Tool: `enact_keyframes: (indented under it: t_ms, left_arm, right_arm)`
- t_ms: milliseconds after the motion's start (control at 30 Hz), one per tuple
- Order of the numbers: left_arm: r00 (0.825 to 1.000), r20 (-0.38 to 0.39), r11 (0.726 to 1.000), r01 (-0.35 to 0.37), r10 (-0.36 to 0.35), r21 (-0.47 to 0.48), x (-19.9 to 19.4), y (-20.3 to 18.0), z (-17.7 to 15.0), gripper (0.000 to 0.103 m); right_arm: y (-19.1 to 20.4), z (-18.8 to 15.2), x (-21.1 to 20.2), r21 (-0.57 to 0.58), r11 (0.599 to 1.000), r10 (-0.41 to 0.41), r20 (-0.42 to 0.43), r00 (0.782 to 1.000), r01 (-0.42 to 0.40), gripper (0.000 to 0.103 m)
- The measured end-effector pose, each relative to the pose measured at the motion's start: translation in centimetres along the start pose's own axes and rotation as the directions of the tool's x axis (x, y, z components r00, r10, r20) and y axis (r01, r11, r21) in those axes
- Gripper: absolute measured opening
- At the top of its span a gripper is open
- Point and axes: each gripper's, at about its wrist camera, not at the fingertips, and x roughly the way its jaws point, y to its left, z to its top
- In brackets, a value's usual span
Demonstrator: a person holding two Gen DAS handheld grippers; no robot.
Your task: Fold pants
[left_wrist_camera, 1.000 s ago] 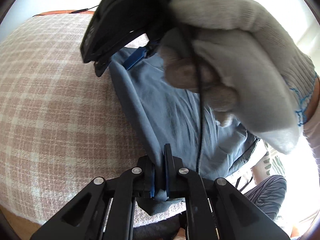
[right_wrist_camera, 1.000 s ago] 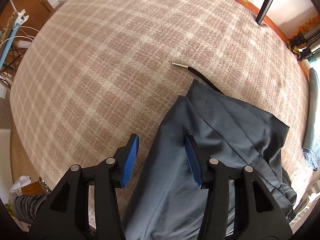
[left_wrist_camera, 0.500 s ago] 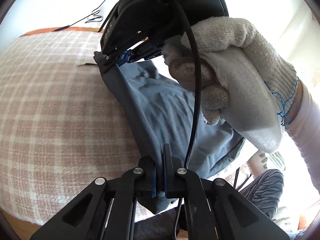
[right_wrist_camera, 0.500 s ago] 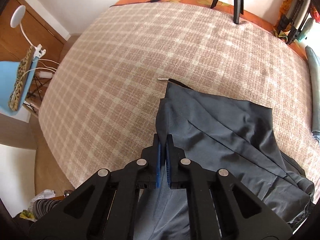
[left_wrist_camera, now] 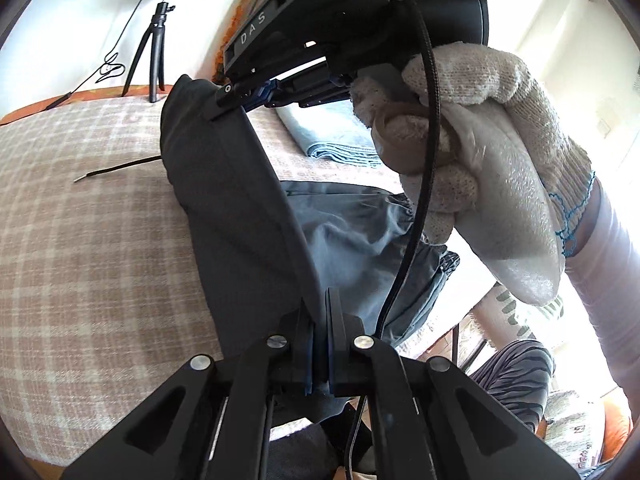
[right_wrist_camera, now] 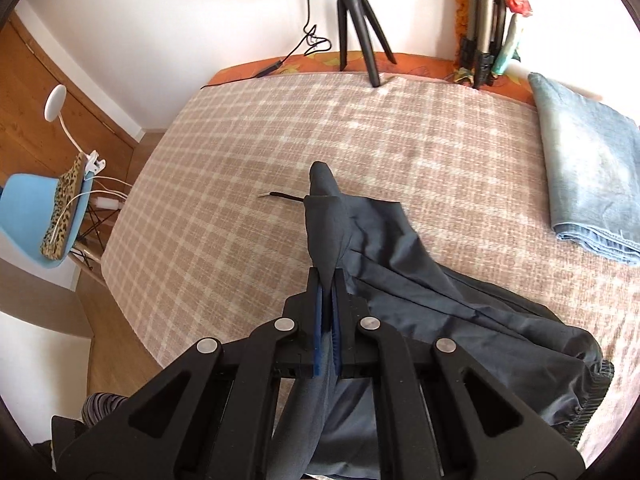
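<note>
Dark grey-blue pants [right_wrist_camera: 420, 280] lie crumpled on a pink plaid bed cover [right_wrist_camera: 240, 200], with a black drawstring [right_wrist_camera: 280, 197] trailing out to the left. My right gripper [right_wrist_camera: 328, 280] is shut on a fold of the pants and holds it lifted off the cover. My left gripper [left_wrist_camera: 320, 300] is shut on the same edge of the pants [left_wrist_camera: 240, 216], nearer the foot of the bed. In the left wrist view the right gripper [left_wrist_camera: 256, 94], held by a gloved hand [left_wrist_camera: 480, 152], pinches the far end of that stretched edge.
A folded light-blue cloth [right_wrist_camera: 588, 184] lies at the right side of the bed. A black tripod [right_wrist_camera: 356, 20] stands at the far edge by the wall. A blue chair [right_wrist_camera: 44, 216] stands left of the bed on the wooden floor.
My right gripper closed on the pants edge, then lifted it up and away from the cover. The left gripper stayed shut on the edge, which now hangs taut between both.
</note>
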Motion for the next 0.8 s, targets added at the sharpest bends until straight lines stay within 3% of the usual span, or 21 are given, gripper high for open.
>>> enact_keyframes:
  t_ms: [400,800]
  left_arm:
    - [0.993,-0.079,0.992,0.099,-0.093,0.074,5.6,-6.1,1.6,0.001]
    - [0.970,-0.174,0.972,0.193,-0.168,0.138,11.6,-11.8,2.1,0.001]
  right_arm:
    - [-11.6,-4.0,-5.5,0.148,0.988,-0.059,0.074,0.996,0.047,0.004]
    - [-21.4,-7.5,-7.7,0.276,0.955,-0.126,0.053,0.991,0.107,0.004]
